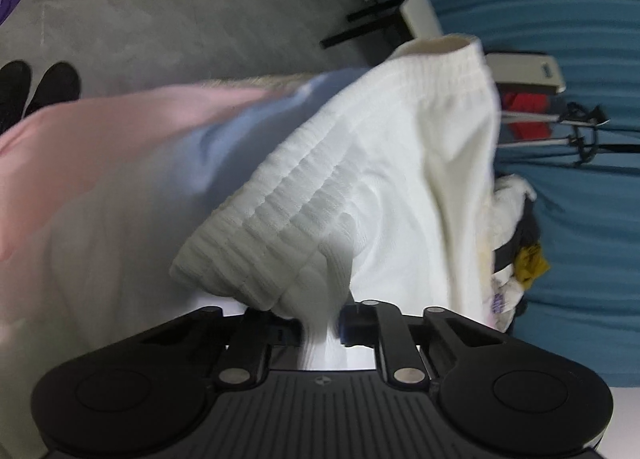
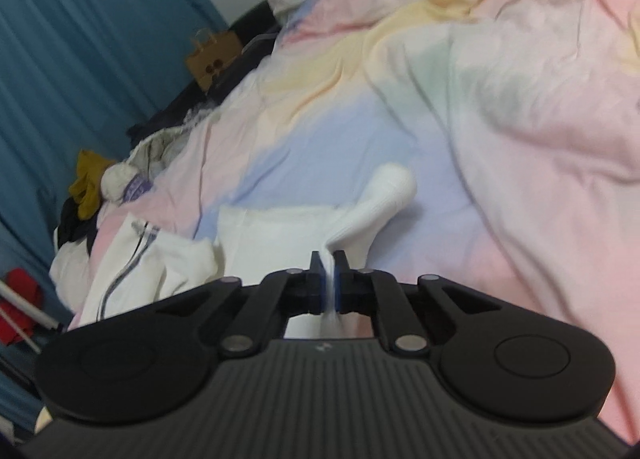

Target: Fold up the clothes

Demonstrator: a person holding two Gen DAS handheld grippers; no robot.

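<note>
Left gripper [image 1: 320, 319] and right gripper [image 2: 329, 279] each clamp the white ribbed-knit garment [image 1: 360, 179] between their fingers

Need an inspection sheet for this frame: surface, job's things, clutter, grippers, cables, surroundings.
Surface: bed with rumpled pastel rainbow duvet.
Job's things: white ribbed knit garment, lifted at one hem; second white piece with grey stripes lying flat.
Clutter: heap of mixed clothes at bed edge; brown paper bag.
Grippers: left gripper jaws shut on white ribbed knit garment; right gripper jaws shut on its thin fold.
Cables: nothing seen.
Surroundings: teal curtain, grey floor, black shoes.
</note>
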